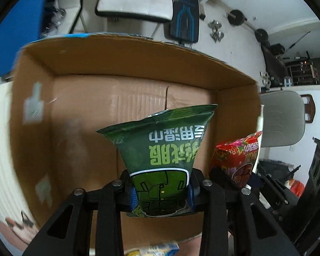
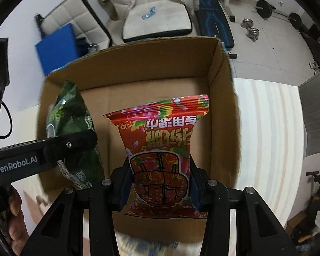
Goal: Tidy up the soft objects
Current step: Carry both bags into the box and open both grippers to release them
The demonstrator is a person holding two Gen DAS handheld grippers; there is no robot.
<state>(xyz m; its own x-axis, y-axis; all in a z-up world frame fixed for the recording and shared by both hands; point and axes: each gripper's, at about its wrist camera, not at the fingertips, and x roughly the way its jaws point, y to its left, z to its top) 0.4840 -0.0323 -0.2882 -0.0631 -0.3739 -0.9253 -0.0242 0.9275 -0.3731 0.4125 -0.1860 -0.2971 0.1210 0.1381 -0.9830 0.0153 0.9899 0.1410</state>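
A green soft pack of wipes [image 1: 160, 149] hangs in my left gripper [image 1: 162, 192], whose blue pads pinch its lower end; it is held over an open cardboard box [image 1: 42, 68]. My right gripper [image 2: 161, 185] is shut on a red flowered soft pack [image 2: 160, 132], also above the same box [image 2: 224, 81]. In the left wrist view the red pack [image 1: 236, 160] shows at the right. The right wrist view has the green pack [image 2: 72, 115] at the left, with the left gripper's black body [image 2: 42, 153] across it. The box floor looks bare.
The box stands on a pale striped table [image 2: 271, 128]. A hand [image 2: 15, 213] grips the left tool. A yellow and blue packet [image 1: 155, 249] lies by the box's near edge. Beyond are a white chair [image 1: 136, 2], a blue pad [image 2: 57, 47] and dumbbells [image 2: 250, 29] on the floor.
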